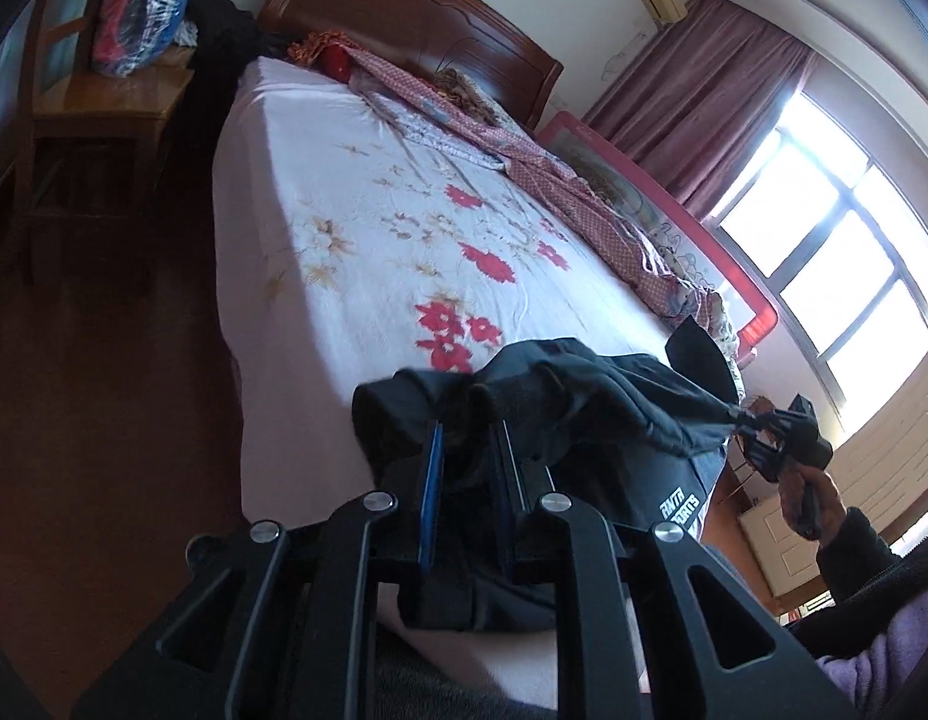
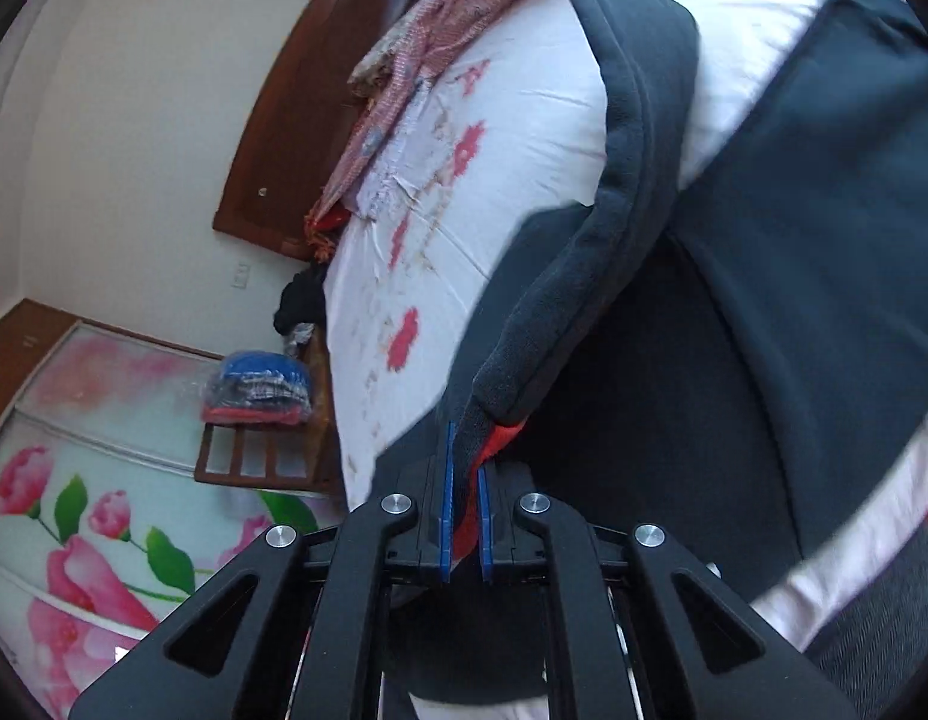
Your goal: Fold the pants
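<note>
Stretching over the near edge of the bed (image 1: 344, 192), the dark pants (image 1: 613, 396) run lengthwise between our hands, left gripper (image 1: 466, 450) clamped on one bunched end, right gripper (image 2: 464, 498) pinching the waistband corner opposite.

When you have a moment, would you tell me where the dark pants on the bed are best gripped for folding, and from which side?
Grip the pants at the thick waistband, one tool at each end, coming from the foot of the bed. The band's firm edge gives a sure hold. Both the left tool and the right tool are shut on the cloth.
</note>
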Motion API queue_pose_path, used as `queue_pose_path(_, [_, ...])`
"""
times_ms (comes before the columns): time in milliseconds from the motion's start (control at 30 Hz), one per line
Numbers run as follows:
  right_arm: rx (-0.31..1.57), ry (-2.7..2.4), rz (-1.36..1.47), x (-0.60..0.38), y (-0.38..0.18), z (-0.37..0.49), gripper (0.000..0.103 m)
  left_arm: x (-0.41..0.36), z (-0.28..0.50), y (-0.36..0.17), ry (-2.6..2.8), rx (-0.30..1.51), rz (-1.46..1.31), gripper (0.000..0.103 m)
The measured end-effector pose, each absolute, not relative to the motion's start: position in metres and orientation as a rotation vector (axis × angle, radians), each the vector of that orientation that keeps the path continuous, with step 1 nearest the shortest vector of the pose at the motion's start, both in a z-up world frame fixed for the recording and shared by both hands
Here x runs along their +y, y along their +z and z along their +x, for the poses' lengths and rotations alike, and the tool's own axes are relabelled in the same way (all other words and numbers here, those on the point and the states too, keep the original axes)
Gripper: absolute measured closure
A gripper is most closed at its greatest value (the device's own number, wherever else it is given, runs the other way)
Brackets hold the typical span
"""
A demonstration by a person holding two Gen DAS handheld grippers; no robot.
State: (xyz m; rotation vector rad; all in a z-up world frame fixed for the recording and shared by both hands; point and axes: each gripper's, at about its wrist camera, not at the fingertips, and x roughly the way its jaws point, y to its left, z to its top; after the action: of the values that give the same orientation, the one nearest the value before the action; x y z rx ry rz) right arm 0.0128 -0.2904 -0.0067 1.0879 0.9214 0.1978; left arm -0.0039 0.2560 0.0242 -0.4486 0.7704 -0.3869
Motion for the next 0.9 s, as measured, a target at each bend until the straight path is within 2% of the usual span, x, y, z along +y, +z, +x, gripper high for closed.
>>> queue_pose_path(133, [1.041,0.098,1.131,-0.287,-0.076,-0.017,0.098,0.266,-0.022,-0.017,-0.310,0.884,-0.468,0.090])
queue_pose_path(200, [1.017,0.100,1.174,-0.290,-0.080,-0.018,0.098,0.270,-0.026,-0.030,-0.240,0.936,-0.468,0.090])
queue_pose_path(267, [1.024,0.117,1.101,-0.286,-0.066,-0.012,0.098,0.265,-0.030,-0.025,-0.233,0.929,-0.470,0.082])
queue_pose_path(300, [1.031,0.127,1.093,-0.286,-0.062,-0.009,0.098,0.259,-0.031,-0.019,-0.240,0.921,-0.474,0.070])
queue_pose_path(333, [1.032,0.130,1.084,-0.287,-0.057,-0.008,0.098,0.252,-0.030,-0.013,-0.264,0.918,-0.489,0.048])
queue_pose_path(433, [0.995,0.133,1.085,-0.292,-0.045,-0.006,0.098,0.220,-0.028,0.008,-0.385,0.882,-0.582,0.019])
queue_pose_path(500, [1.004,0.167,1.125,-0.291,-0.050,-0.006,0.098,0.195,-0.023,0.009,-0.485,0.901,-0.694,0.007])
queue_pose_path(667, [1.051,0.247,1.245,-0.268,-0.074,-0.014,0.086,0.140,-0.019,-0.029,-0.511,1.072,-0.901,0.004])
queue_pose_path(733, [1.083,0.283,1.259,-0.254,-0.078,-0.015,0.071,0.130,-0.023,-0.049,-0.489,1.119,-0.985,0.004])
queue_pose_path(900, [1.120,0.302,1.205,-0.231,-0.082,-0.008,0.069,0.132,-0.029,-0.065,-0.408,1.109,-1.060,0.004])
